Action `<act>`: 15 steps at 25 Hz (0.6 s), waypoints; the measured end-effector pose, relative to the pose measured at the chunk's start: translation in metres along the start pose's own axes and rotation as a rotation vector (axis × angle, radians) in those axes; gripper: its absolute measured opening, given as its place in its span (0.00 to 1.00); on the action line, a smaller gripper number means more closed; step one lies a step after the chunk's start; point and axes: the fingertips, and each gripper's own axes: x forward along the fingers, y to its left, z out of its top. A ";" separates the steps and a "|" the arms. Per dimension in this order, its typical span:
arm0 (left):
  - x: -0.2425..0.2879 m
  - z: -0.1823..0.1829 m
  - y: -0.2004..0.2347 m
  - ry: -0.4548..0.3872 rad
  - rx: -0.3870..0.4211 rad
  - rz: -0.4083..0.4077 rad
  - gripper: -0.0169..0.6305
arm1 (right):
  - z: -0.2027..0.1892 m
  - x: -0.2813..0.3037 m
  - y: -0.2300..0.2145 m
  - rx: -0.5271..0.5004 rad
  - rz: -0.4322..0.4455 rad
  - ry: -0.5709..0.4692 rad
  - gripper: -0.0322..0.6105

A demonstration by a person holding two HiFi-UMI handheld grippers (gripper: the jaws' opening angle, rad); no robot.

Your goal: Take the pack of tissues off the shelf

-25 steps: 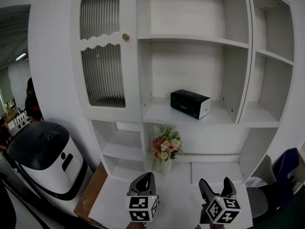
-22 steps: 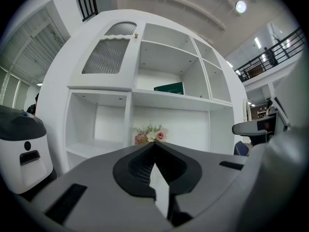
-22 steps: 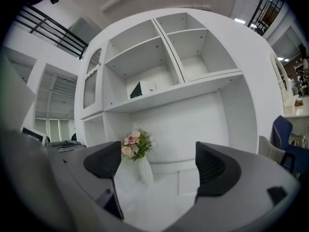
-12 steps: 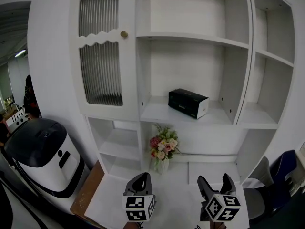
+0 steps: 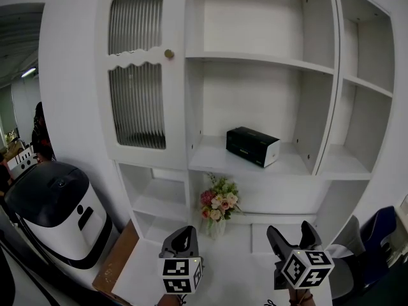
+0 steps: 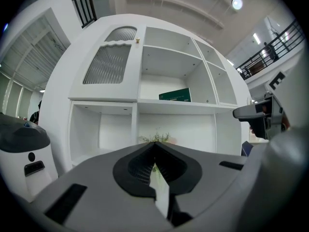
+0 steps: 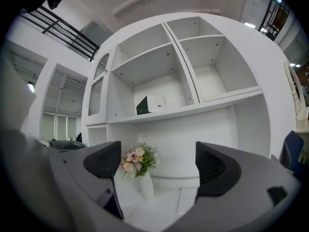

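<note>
Pack of tissues (image 5: pixel 253 147) is lying on the middle shelf (image 5: pixel 210 161); the shelf edge is hiding its base in the left gripper view. I'm holding the left tool (image 5: pixel 183 234) closed and empty, the right tool (image 5: pixel 292 231) gaping wide, empty.

A small bouquet of pink and cream flowers (image 5: pixel 218 201) stands upright in a white vase (image 5: pixel 215 227) at the back of a white counter (image 5: pixel 236 266), whose left edge shows bare wood. Up to the left is an arched door of ribbed glass (image 5: pixel 136 104) with a round brass knob (image 5: pixel 169 54). A rounded white-and-black bin (image 5: pixel 54 215) sits on the floor at far left, and a blue chair (image 5: pixel 382 228) is at far right.
</note>
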 end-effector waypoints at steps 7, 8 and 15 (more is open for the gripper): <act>0.003 0.020 0.003 -0.030 0.020 0.004 0.05 | 0.032 0.016 0.012 -0.044 0.070 -0.006 0.79; 0.004 0.022 0.002 -0.032 0.018 0.000 0.05 | 0.036 0.018 0.014 -0.055 0.081 -0.004 0.79; 0.019 0.027 -0.005 -0.029 -0.009 -0.021 0.05 | 0.065 0.034 0.023 -0.103 0.128 -0.010 0.79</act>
